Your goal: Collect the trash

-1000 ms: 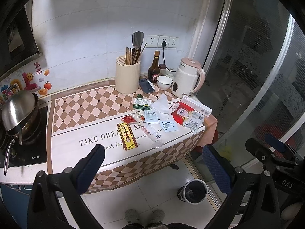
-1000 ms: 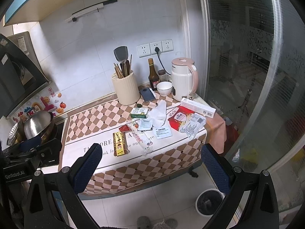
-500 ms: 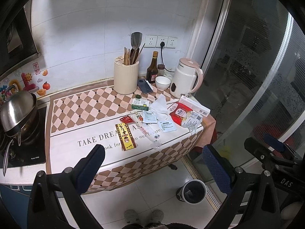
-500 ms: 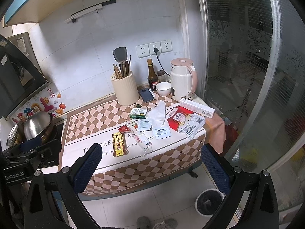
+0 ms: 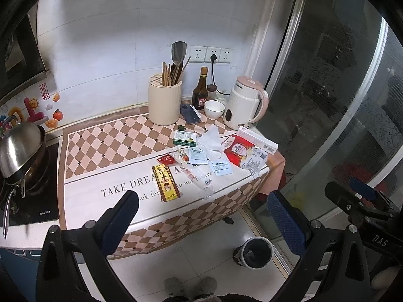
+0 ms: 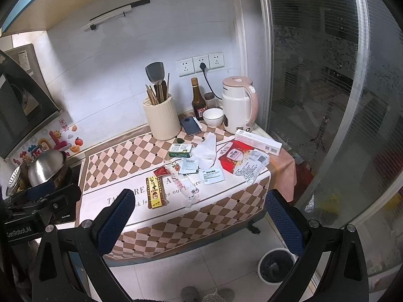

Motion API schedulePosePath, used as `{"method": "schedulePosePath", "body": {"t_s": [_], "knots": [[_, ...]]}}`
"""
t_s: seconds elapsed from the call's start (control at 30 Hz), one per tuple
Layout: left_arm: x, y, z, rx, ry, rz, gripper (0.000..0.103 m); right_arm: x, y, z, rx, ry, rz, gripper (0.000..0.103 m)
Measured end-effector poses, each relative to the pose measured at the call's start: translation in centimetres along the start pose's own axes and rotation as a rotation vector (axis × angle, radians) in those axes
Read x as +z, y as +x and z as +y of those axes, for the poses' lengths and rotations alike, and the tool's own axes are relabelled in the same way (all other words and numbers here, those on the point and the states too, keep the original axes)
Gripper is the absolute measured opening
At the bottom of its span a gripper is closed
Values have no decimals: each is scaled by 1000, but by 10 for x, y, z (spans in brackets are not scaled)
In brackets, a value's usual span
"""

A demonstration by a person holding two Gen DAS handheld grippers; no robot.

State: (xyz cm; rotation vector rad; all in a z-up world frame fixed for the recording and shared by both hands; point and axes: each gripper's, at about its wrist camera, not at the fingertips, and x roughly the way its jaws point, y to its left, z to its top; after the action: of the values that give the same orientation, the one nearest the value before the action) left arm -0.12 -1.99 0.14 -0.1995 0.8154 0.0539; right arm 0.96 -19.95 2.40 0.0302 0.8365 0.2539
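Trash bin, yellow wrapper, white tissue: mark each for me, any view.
trash bin point(image 6: 275, 266): right wrist view, on its dark liner inside the rim.
yellow wrapper point(image 5: 166, 182): left wrist view, middle of its printed face.
white tissue point(image 6: 206, 149): right wrist view, centre of the crumpled sheet.

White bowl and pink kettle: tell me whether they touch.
Cannot tell. In the right wrist view the white bowl overlaps the kettle base; the left wrist view shows them close, with no plain gap or contact.

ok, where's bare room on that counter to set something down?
Free: the checkered cloth between the pot and the utensil holder, down past the yellow packet. Crowded: the wrappers from the green box to the red bag, and the kettle corner.
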Motion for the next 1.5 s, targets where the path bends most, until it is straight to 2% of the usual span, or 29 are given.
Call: {"method": "schedulePosePath", "body": {"t_s": [0.13, 0.23, 0.4, 0.57, 0.77, 1.0, 1.2, 1.27, 1.33, 1.43, 1.5], "knots": [[12, 13, 3, 71, 19, -13, 103, 3, 7, 3, -28, 20, 2, 103], [18, 26, 12, 135, 28, -27, 103, 7, 17, 7, -89, 31, 6, 103], [24, 56, 41, 234, 41, -30, 103, 15, 40, 16, -174, 49, 5, 103], [28, 93, 74, 301, 24, 5, 103, 19, 75, 20, -192, 49, 19, 103], [30, 159, 90, 383, -40, 122, 103, 28, 153, 14, -168, 31, 89, 103], [32, 239, 96, 470, -156, 302, 103, 53, 278, -8, -78, 7, 271, 103], [26, 295, 101, 540, -218, 422, 103, 71, 382, -21, -43, -88, 398, 103], [23, 312, 105, 550, -243, 459, 103, 71, 408, -24, -33, -109, 436, 103], [17, 329, 112, 530, -293, 510, 103, 71, 439, -25, -22, -133, 480, 103], [-9, 352, 140, 387, -506, 612, 103, 67, 467, -28, 2, -139, 535, 103], [-30, 359, 159, 333, -652, 653, 103, 64, 486, -32, 36, -112, 579, 103]]}}
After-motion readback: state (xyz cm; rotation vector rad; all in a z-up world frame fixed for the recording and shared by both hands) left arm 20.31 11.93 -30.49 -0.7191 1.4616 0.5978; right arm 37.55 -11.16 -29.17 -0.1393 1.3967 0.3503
